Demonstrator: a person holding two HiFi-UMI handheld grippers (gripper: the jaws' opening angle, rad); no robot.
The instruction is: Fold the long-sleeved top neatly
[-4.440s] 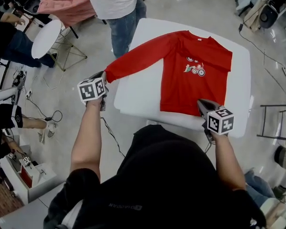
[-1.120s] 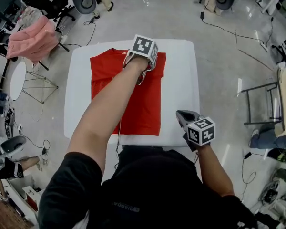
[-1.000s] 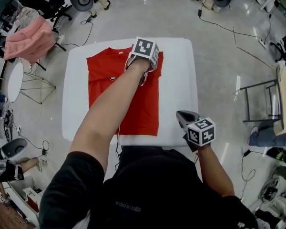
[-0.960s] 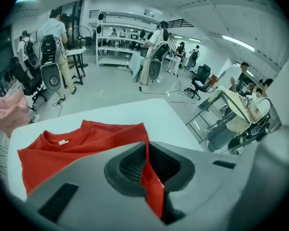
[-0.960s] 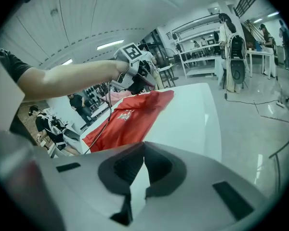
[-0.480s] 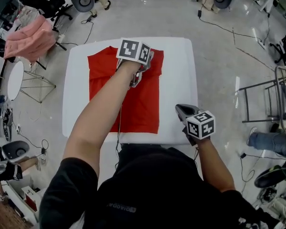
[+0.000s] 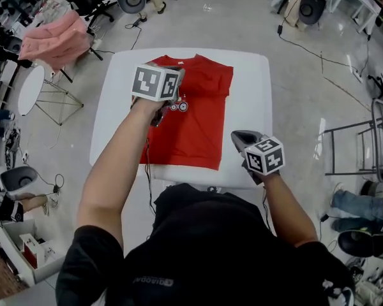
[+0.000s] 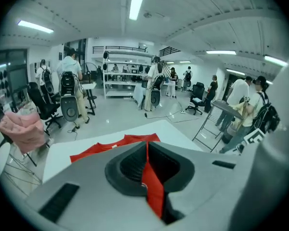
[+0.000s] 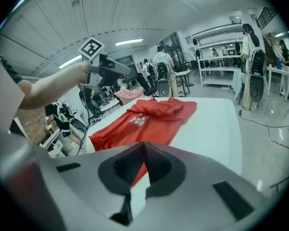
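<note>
Shirt (image 7: 201, 129) folded on table (image 7: 250, 81), frame centre — left gripper (image 7: 156, 115) above its left edge, jaws just closing, nothing between them — right gripper (image 7: 237, 135) lower right, closed, empty.

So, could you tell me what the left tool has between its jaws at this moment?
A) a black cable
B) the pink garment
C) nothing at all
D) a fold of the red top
D: in the left gripper view, the jaws of the left tool have just been closing and now pinch a strip of the red top.
</note>
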